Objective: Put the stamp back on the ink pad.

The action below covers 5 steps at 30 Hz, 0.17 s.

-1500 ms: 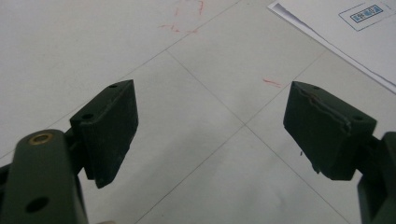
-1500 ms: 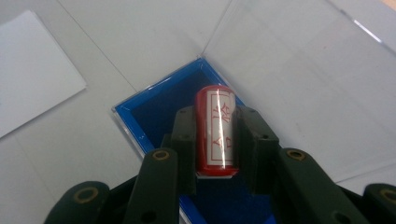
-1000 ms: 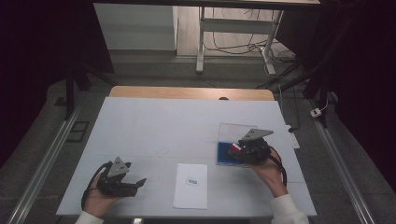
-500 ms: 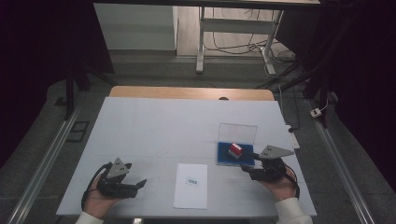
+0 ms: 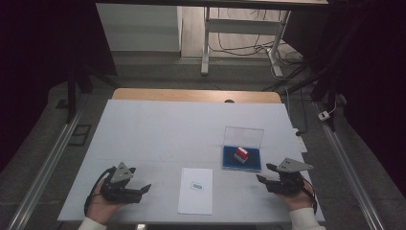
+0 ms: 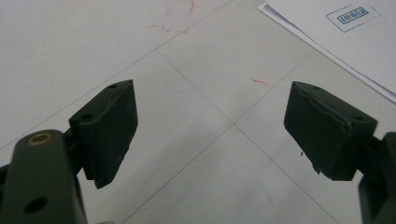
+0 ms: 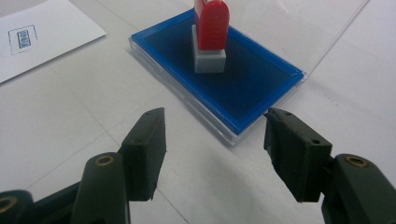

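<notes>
Resting lower right on white table (image 5: 158, 129): red stamp (image 5: 241, 153) sitting on blue ink pad (image 5: 242, 160), white stamped paper sheet (image 5: 196, 190) lying centre; left gripper (image 5: 139, 190) and right gripper (image 5: 264, 173) both gaping wide, holding nothing; likely finishing.

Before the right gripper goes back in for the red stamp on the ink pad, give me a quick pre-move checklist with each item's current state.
1. Right gripper open and empty: ok.
2. Left gripper open, over bare table: ok.
3. Red stamp standing upright on the blue ink pad: ok.
4. Clear lid raised behind the pad, clear of the approach: ok.
5. Paper sheet flat, already bearing a blue print: ok.
6. Stamp face inked: cannot tell.
</notes>
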Available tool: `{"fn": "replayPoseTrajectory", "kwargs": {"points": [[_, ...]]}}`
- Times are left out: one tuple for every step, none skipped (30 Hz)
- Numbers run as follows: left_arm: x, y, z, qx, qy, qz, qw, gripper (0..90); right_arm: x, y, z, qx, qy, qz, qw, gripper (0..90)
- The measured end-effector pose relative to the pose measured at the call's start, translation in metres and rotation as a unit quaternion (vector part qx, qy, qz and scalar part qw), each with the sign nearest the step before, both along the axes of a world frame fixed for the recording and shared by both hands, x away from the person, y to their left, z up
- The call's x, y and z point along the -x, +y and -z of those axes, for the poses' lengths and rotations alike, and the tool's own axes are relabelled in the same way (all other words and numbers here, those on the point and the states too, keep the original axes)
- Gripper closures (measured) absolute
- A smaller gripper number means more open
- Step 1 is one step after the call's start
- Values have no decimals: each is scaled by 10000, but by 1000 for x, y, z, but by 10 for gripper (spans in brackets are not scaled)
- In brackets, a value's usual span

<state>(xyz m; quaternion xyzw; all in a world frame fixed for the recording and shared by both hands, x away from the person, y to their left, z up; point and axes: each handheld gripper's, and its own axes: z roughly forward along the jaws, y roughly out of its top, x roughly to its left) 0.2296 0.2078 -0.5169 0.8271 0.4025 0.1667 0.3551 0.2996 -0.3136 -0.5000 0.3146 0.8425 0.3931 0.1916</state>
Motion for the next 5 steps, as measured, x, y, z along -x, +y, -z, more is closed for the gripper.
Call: {"fn": "replayPoseTrajectory", "kwargs": {"points": [[0, 0, 0, 2, 1, -2, 10000, 180, 0, 0, 0, 1, -9, 0, 10000, 383], [0, 0, 0, 4, 0, -5, 10000, 180, 0, 0, 0, -6, -13, 3, 10000, 381], [0, 0, 0, 14, 1, -4, 10000, 180, 1, 0, -1, -12, -23, 3, 10000, 381], [0, 0, -1, 15, 0, -5, 10000, 180, 1, 0, -1, -11, -38, -5, 10000, 380], [0, 0, -1, 21, -2, -10, 10000, 180, 1, 0, -2, -4, -47, -7, 10000, 380]]}}
